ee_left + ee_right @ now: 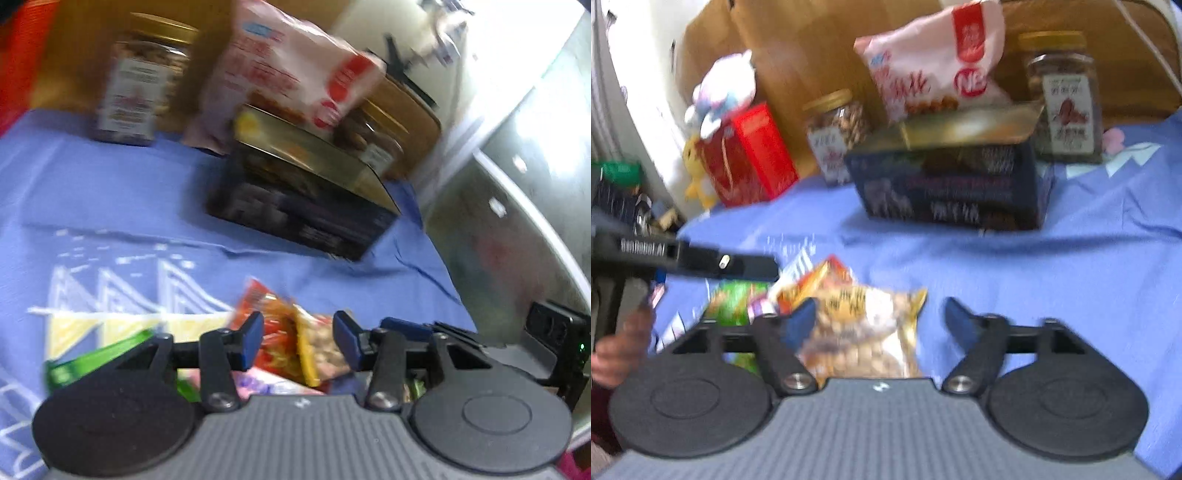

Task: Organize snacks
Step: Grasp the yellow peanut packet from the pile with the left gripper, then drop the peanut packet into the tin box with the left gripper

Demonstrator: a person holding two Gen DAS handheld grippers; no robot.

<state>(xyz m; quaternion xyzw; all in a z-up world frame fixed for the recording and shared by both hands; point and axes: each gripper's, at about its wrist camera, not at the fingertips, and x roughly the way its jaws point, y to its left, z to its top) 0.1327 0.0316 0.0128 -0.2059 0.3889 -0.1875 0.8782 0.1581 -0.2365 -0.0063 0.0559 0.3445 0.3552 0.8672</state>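
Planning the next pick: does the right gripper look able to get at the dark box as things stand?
Probably yes. The right gripper is open with nothing gripped, and bare blue cloth lies between it and the dark box. The pink bag resting on top might slide off.

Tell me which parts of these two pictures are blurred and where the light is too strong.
Left wrist view: the pink bag and the jar are smeared by motion, and glare washes out the top right corner. Right wrist view: blurred throughout, with the dark box lettering unreadable; no strong glare.

Motion blur leaves print on the dark box (955, 184) and pink bag (934, 62) unreadable.
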